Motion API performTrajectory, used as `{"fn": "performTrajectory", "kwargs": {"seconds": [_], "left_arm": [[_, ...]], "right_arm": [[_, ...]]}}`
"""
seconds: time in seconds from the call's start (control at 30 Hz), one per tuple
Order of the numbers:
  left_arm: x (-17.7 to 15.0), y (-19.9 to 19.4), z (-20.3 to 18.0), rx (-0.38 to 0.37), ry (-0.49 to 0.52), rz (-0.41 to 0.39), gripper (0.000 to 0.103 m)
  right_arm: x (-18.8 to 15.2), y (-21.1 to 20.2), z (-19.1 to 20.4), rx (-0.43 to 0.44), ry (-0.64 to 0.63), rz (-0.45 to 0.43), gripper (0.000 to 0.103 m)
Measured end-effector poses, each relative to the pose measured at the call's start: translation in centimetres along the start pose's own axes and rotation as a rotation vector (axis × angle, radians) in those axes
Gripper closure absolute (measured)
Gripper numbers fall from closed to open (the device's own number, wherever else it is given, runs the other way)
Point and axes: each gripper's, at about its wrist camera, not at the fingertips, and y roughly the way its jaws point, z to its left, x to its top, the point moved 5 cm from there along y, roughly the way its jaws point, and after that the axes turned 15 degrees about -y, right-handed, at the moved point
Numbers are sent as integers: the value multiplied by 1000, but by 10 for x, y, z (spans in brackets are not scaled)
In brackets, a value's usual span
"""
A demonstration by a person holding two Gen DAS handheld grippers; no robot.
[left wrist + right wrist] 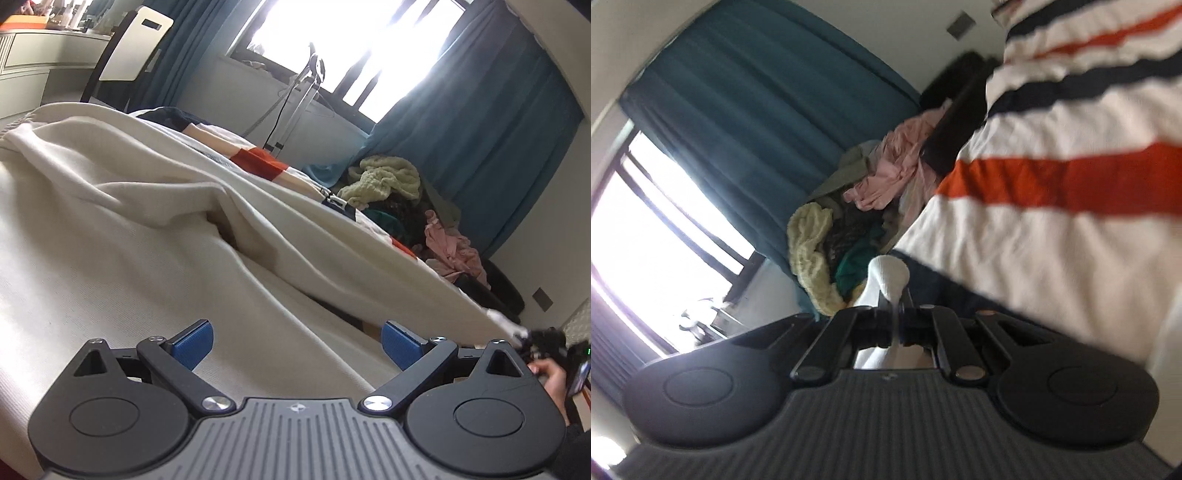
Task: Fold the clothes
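Across the bed (258, 162) the cream garment (147, 229) lies rumpled over the striped cover, reaching toward its far edge. My left gripper (295, 341) hovers low above the cloth with jaws wide, holding nothing, I judge ready to pin or pick a fold line. My right gripper (895, 295) has its jaws closed on a white corner of fabric, probably keeping that edge taut off the bed's side.
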Motion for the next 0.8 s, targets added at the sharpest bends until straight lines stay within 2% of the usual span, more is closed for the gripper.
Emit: {"fn": "performTrajectory", "kwargs": {"seconds": [0.1,0.2,0.27,0.37,0.4,0.5,0.57,0.67,0.7,0.73,0.77,0.8], "left_arm": [[0,-5,-2,0,10,-14,4],[1,-11,-5,-7,15,-18,4],[0,-14,-7,-14,25,-20,4],[-1,-16,-10,-22,53,-21,4],[-2,-16,-12,-20,64,-17,4],[-4,-12,-14,-12,82,-5,4],[-5,-11,-15,-6,95,0,4],[-5,-10,-15,7,112,3,4],[-5,-11,-13,11,113,5,4],[-4,-12,-13,13,116,6,4],[-4,-13,-12,14,121,4,4],[-3,-14,-12,16,126,2,4]], "right_arm": [[0,-11,-34,-66,79,13,97],[6,-24,-53,-139,64,-21,97],[12,-36,-69,-184,113,-48,97],[17,-48,-91,-311,39,-80,97],[15,-49,-99,-354,-5,-76,97],[-7,-41,-124,-402,-19,20,96],[-13,-37,-124,-423,-43,42,92],[-15,-43,-104,-439,-92,73,89],[-17,-46,-95,-436,-122,92,81],[-18,-49,-86,-432,-151,111,64],[-20,-52,-78,-428,-181,130,51],[-23,-57,-67,-422,-232,152,30]]}}
